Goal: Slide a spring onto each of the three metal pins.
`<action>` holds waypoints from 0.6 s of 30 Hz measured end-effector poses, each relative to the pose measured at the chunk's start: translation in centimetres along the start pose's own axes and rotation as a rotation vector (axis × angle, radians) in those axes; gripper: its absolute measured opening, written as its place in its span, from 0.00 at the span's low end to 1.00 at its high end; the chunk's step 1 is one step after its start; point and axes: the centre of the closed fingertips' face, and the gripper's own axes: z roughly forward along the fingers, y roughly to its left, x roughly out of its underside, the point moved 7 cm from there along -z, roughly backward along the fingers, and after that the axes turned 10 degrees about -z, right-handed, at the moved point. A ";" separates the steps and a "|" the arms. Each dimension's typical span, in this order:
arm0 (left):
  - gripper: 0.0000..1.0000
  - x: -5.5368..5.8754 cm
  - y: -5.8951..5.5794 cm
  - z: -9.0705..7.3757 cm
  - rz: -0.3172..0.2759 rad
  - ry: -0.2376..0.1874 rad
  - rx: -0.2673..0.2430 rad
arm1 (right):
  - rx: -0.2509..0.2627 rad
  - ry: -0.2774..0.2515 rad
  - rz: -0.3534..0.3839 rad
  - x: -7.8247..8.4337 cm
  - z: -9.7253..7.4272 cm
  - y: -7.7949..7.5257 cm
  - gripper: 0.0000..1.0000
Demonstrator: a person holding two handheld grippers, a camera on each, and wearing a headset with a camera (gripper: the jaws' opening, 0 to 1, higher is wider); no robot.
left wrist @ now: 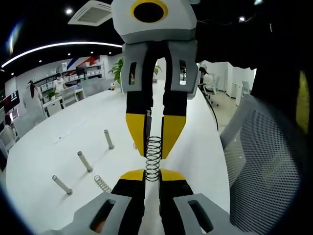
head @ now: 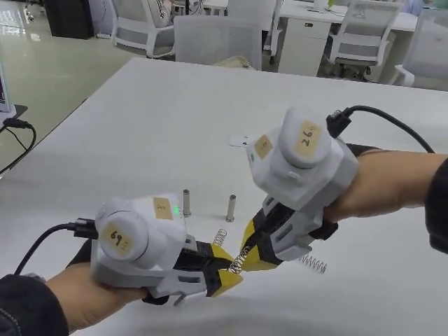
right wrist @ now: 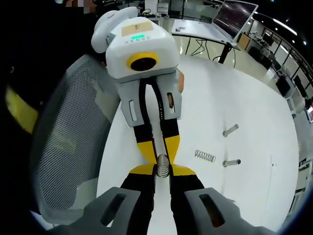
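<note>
Three pins (left wrist: pixel 108 139) (left wrist: pixel 85 161) (left wrist: pixel 62 184), two loose springs (head: pixel 219 236) (head: pixel 313 264); left gripper (left wrist: pixel 152 174) and right gripper (right wrist: pixel 163 171) pinch one spring (left wrist: pixel 153 155)

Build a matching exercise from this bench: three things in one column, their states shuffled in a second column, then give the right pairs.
Things:
1. Silver wire coil spring in the middle of the left gripper view
2. Loose silver wire coil spring
3. Three grey metal pins

States:
A. Standing upright and bare on the white table
B. Pinched between the left claw and the right claw
C. Lying on its side on the table

Pairs: 1-B, 2-C, 3-A.
</note>
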 end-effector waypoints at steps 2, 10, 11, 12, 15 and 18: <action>0.02 -0.1 0.0 0.1 0.000 -0.006 -0.002 | -0.001 0.009 -0.001 0.0 0.0 -0.1 0.08; 0.06 -0.3 0.1 0.7 -0.007 -0.026 -0.001 | -0.019 0.027 0.003 0.1 -0.2 -0.2 0.08; 0.08 -0.3 0.1 0.7 -0.013 -0.028 -0.003 | -0.020 0.027 0.003 0.1 -0.2 -0.2 0.08; 0.09 -0.4 0.2 0.8 -0.024 -0.034 -0.002 | -0.020 0.029 0.002 0.1 -0.2 -0.2 0.08; 0.09 -0.4 0.3 0.7 -0.033 -0.041 -0.003 | -0.020 0.031 0.005 0.1 -0.3 -0.3 0.08; 0.13 -0.1 0.4 0.6 -0.045 -0.039 -0.003 | -0.011 0.037 0.007 0.4 -0.6 -0.5 0.08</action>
